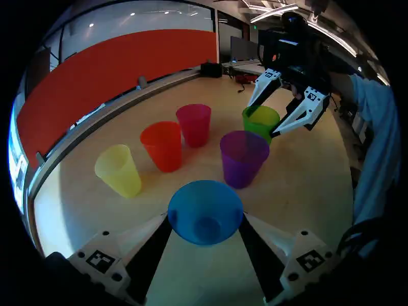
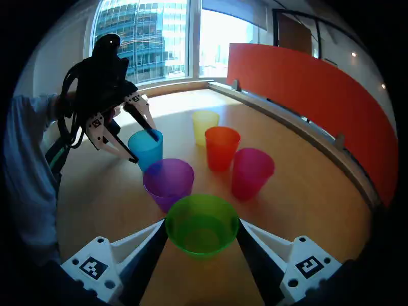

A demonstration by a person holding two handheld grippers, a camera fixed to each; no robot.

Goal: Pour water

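Finds the left hand-held gripper (image 1: 205,220) at the bottom of the left gripper view, pinching a blue cup (image 1: 205,204) with one finger pressed against each side. Records that cup as upright, mouth open towards the camera. Finds the right hand-held gripper (image 2: 202,225) in like state in the right gripper view, fingers pressed on either side of a green cup (image 2: 202,239), also upright. Confirms both grips from the opposite views: green cup between two white fingers at the far side of the left gripper view, blue cup between two fingers at the left of the right gripper view. Cannot tell in either case whether lifted or resting on the desk (image 1: 306,178). Cannot make out water in any cup. Notes four more cups standing free on the desk: a purple cup (image 1: 244,158) between the blue and the green, then a pink cup (image 1: 194,124), an orange cup (image 1: 162,145) and a yellow cup (image 1: 118,171) in a row to one side, near one another and apart from both grippers. Notes a light-blue sleeve (image 1: 375,137) behind the right hand-held gripper, a red panel (image 1: 117,66) along the far desk edge, and windows (image 2: 148,35) behind the left hand-held gripper.
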